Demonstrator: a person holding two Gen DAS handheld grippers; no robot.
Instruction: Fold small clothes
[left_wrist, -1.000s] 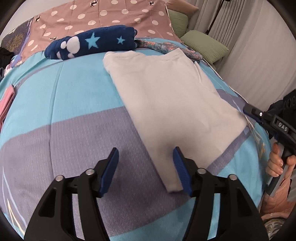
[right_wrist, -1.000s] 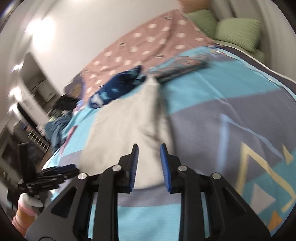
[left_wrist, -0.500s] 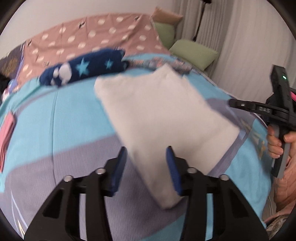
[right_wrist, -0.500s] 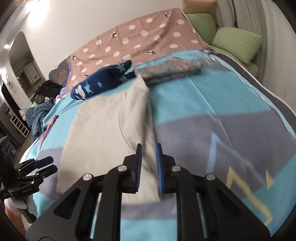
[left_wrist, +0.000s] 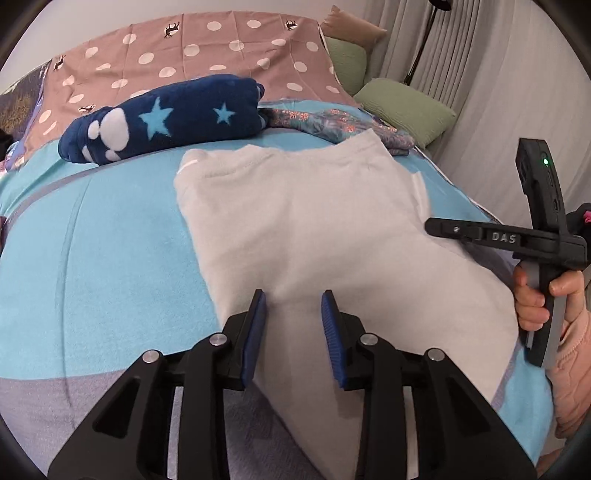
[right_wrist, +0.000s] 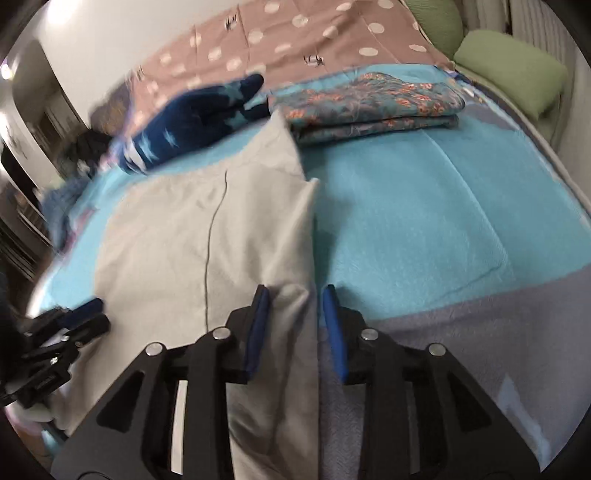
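A white folded garment (left_wrist: 314, 229) lies flat on the blue and grey bedspread (left_wrist: 96, 258). My left gripper (left_wrist: 293, 321) is open, its blue pads over the garment's near left edge. My right gripper (right_wrist: 295, 321) is open over the garment's right edge (right_wrist: 291, 266), with cloth between the pads. The right gripper also shows at the right of the left wrist view (left_wrist: 517, 240). The left gripper shows at the left of the right wrist view (right_wrist: 62, 328).
A rolled navy star blanket (left_wrist: 166, 118) and a folded floral cloth (right_wrist: 373, 103) lie at the far end of the garment. Behind them is a pink dotted pillow (left_wrist: 192, 48), with green pillows (left_wrist: 402, 110) at the right.
Both grippers have moved forward over the garment. The left jaws have narrowed. The right jaws, nearly shut half a second ago, have opened wider.
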